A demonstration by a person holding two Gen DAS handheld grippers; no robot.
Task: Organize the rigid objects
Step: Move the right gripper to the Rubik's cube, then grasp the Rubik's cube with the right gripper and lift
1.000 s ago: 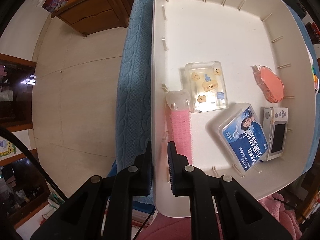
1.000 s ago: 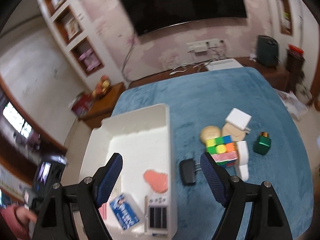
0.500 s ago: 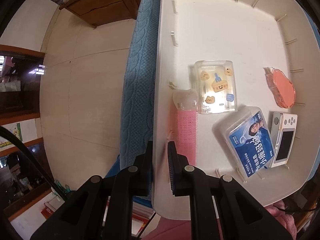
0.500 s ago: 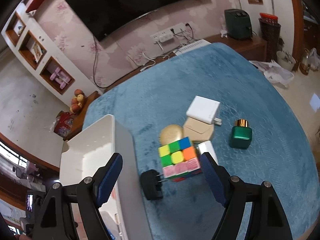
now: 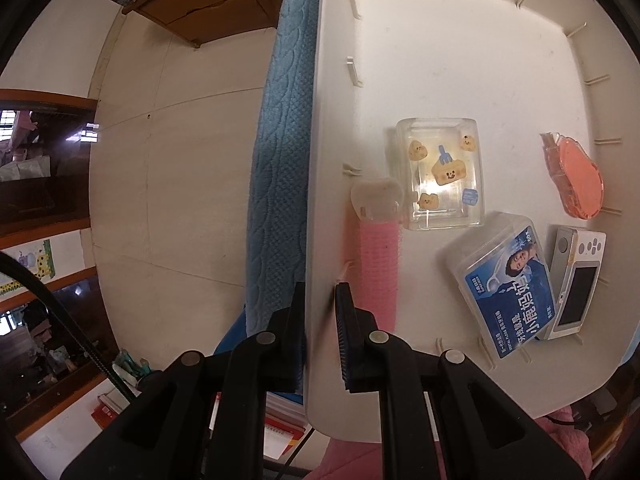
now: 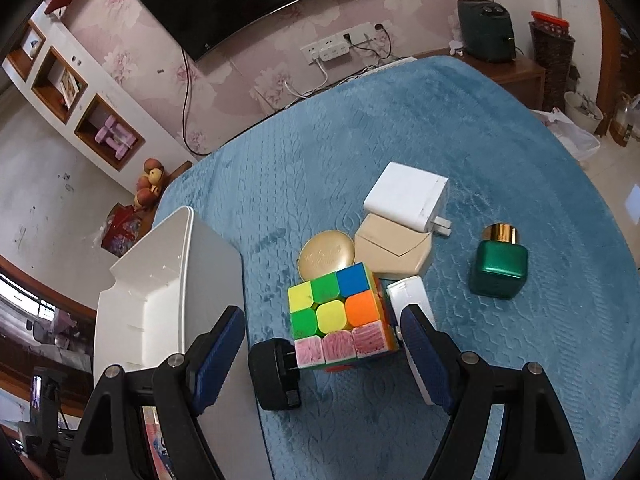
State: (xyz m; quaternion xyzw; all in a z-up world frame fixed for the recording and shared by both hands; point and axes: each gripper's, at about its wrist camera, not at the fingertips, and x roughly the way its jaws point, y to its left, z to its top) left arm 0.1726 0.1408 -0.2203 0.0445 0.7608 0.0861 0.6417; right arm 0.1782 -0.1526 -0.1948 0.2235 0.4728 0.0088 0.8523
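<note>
My left gripper [image 5: 320,320] is shut on the side wall of the white bin [image 5: 440,48], one finger outside and one inside. In the bin lie a pink roller [image 5: 378,264], a clear sticker box [image 5: 440,176], a blue-labelled floss box [image 5: 506,280], a white handheld console [image 5: 576,280] and an orange translucent piece [image 5: 580,178]. My right gripper [image 6: 320,320] hangs open just above a colour cube [image 6: 336,312] on the blue cloth. A black plug [image 6: 276,376] lies between its fingers, untouched. The bin's wall [image 6: 208,280] stands left of them.
Behind the cube sit a gold round compact [image 6: 326,254], a beige box [image 6: 394,250] and a white charger [image 6: 406,196]. A green bottle with a gold cap [image 6: 498,268] stands to the right. A white oblong item [image 6: 412,296] is half hidden by the right finger.
My right gripper has sunk and swung from over the bin's edge to just above the cube and plug, still open. The left gripper keeps its hold on the bin wall, tilting slightly.
</note>
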